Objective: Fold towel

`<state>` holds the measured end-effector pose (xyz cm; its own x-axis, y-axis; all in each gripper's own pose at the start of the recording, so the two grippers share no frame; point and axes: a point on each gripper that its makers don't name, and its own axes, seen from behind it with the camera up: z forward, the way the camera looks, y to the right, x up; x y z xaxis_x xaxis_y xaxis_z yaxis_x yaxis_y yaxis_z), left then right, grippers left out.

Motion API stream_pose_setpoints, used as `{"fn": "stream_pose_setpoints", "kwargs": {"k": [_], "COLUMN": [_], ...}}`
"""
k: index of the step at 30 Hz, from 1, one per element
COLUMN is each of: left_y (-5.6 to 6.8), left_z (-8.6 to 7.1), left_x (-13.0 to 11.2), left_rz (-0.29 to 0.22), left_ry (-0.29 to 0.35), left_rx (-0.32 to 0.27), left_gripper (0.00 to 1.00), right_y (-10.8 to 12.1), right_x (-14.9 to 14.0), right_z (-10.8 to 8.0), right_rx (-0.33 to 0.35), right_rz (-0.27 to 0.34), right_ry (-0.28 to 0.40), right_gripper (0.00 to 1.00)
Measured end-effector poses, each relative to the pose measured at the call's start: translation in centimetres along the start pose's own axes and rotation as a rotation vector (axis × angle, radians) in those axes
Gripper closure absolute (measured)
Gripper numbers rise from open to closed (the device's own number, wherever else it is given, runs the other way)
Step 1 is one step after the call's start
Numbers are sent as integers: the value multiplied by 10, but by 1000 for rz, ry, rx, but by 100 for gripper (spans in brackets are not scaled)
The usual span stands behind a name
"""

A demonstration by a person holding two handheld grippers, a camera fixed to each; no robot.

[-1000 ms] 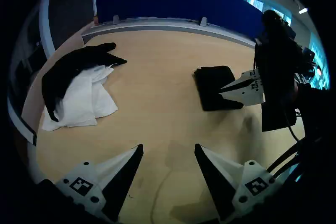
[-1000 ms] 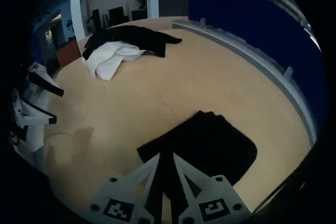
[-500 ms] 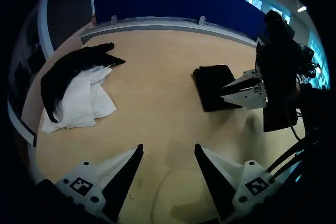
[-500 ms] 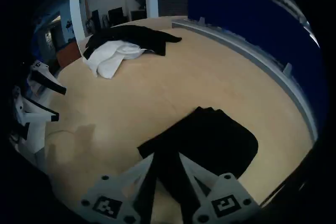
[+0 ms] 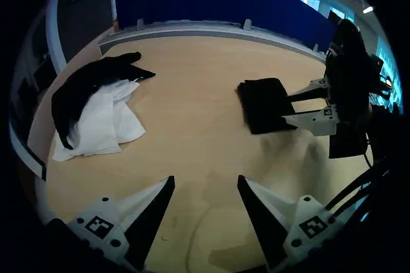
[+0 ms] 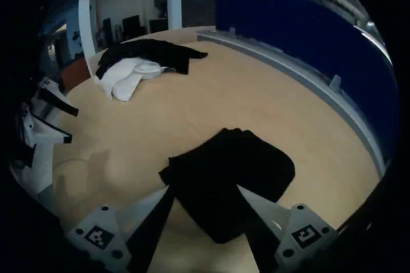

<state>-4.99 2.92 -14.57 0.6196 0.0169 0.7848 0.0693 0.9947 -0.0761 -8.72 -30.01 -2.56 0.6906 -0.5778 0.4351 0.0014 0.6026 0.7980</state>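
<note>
Folded black towel (image 6: pixel 233 168) lies flat on the table (image 5: pixel 195 68). Right gripper (image 6: pixel 205 188) is spread wide w/ the towel's near end between its tips, not pinching. Left gripper (image 5: pixel 205 176) is released too, over bare wood. Cloth pile (image 5: pixel 97 114) sits well apart.

2 low views look across the table (image 5: pixel 205 93), sharing the folded towel (image 6: pixel 230 181).

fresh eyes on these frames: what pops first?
The folded black towel lying on the pale wooden table, with the right gripper at its near edge, jaws open. Next, the heap at the table's left side in the left gripper view: a white cloth with a black cloth draped over it.
</note>
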Motion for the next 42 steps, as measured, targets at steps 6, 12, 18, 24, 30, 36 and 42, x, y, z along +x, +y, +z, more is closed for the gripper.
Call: {"fn": "stream_pose_setpoints", "kwargs": {"k": [6,12,18,24,30,36,42], "left_y": [1,2,2,2,2,2,0], "left_z": [-2,-4,-5,-5,-4,-1,1], "left_x": [1,2,3,3,2,2,1], "left_rz": [6,8,11,12,9,12,11], "left_ry": [1,2,3,3,2,2,1], "left_rx": [-4,-5,-7,-7,-8,-7,-7], "left_gripper": [9,9,9,10,9,9,9], "right_y": [14,24,26,26,29,30,28], "right_x": [-22,-47,-64,-71,-74,-75,-76], "right_z": [-12,-23,-22,-20,-16,-16,-16], "right_rx": [-47,-80,-90,-93,-103,-103,-88], "right_rz": [34,59,77,90,94,111,121], "right_ry": [-24,-60,-90,-102,-110,-107,-110], "right_gripper": [18,18,18,22,44,62,72]}}
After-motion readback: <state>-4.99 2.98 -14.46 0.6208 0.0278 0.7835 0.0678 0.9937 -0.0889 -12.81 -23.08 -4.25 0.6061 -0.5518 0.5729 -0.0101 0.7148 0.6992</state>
